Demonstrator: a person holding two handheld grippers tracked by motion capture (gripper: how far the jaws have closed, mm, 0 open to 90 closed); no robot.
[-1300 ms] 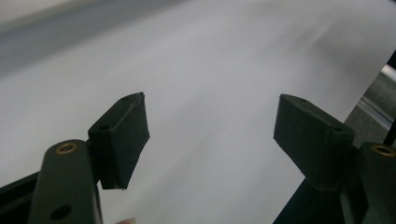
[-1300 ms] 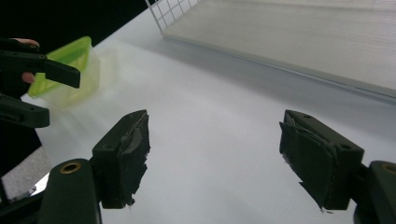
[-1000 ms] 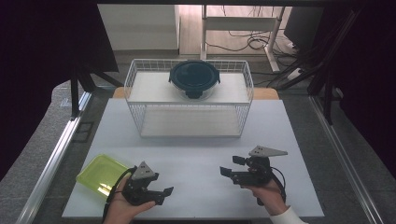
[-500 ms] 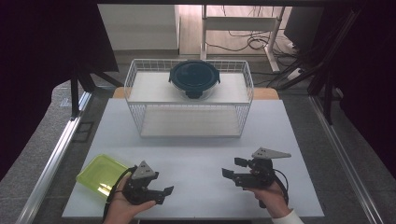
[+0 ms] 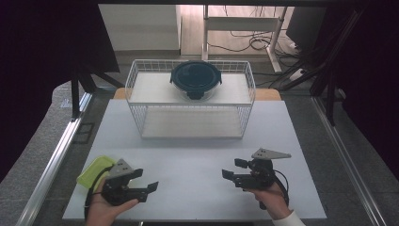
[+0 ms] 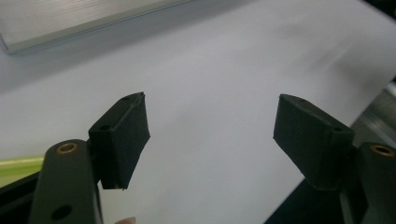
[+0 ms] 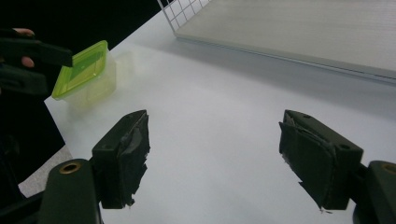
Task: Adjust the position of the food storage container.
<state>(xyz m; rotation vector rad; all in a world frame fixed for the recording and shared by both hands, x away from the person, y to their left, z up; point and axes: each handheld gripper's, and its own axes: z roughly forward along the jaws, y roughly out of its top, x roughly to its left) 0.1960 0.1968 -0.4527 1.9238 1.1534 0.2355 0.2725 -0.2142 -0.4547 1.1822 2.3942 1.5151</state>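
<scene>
The person stands at the near edge of the white tabletop [image 5: 197,160] with a tool in each hand, and nothing seems to have been picked up yet. The left tool [image 5: 149,189] hovers low over the front left corner, its jaws spread wide with only bare tabletop between them in the left gripper view. Just behind and beside that hand sits a small clear container with a lime-green lid [image 5: 92,170]; in the right gripper view the same container [image 7: 88,77] stands upright on the tabletop, lid on, close to the left hand but not touched by it.

The right tool [image 5: 231,170] is held over the front right part, well apart from the container, pointing toward the left. Its jaws also stand wide apart and hold nothing.

At the far side stands a white wire basket rack [image 5: 190,101], and on its upper shelf rests a round glass container with a dark blue lid [image 5: 195,79], untouched and well away from both hands.

My reading is that the work is at its very start: the green-lidded container is nearest to hand and looks like the first thing to be grasped, and all the handling remains to do.
</scene>
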